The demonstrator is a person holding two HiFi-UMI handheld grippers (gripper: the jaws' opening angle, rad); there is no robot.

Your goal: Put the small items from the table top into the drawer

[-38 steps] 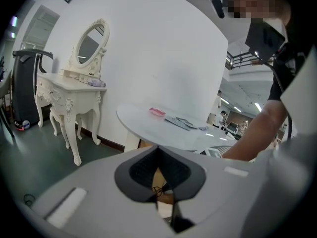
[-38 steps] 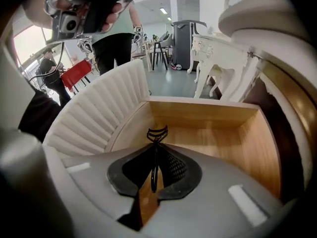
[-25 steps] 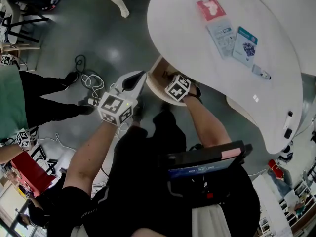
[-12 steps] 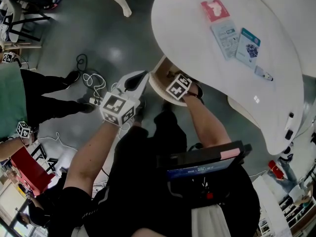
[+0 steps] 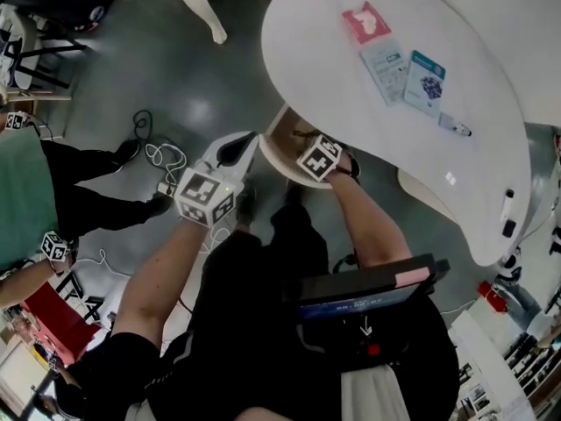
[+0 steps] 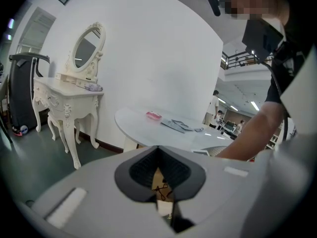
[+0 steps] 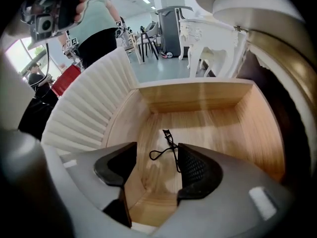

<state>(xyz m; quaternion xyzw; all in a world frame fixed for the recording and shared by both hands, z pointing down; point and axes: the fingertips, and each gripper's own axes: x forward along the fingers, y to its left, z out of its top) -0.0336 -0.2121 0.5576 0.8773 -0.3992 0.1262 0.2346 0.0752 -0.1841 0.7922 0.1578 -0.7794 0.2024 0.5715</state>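
My right gripper (image 7: pixel 156 150) hangs inside the open wooden drawer (image 7: pixel 198 115), and its jaws are opening. A black eyelash curler (image 7: pixel 170 142) lies on the drawer floor between and just beyond the fingertips, and the pads do not press on it. From the head view, the right gripper (image 5: pixel 307 147) reaches into the drawer (image 5: pixel 276 143) under the white table (image 5: pixel 333 86). On the table lie a red packet (image 5: pixel 365 22), a grey packet (image 5: pixel 386 62), a teal packet (image 5: pixel 426 81) and a small pen-like item (image 5: pixel 456 128). My left gripper (image 5: pixel 237 145) is shut and empty, left of the drawer.
A white dressing table with an oval mirror (image 6: pixel 74 83) stands beyond the round table (image 6: pixel 148 128). Cables (image 5: pixel 153 152) lie on the grey floor. A person in green (image 5: pixel 26 191) stands at the left. Small dark items (image 5: pixel 508 213) sit near the table's right edge.
Both grippers stay about where they were by the drawer. The head view has shifted a little, so the table's packets sit slightly further left.
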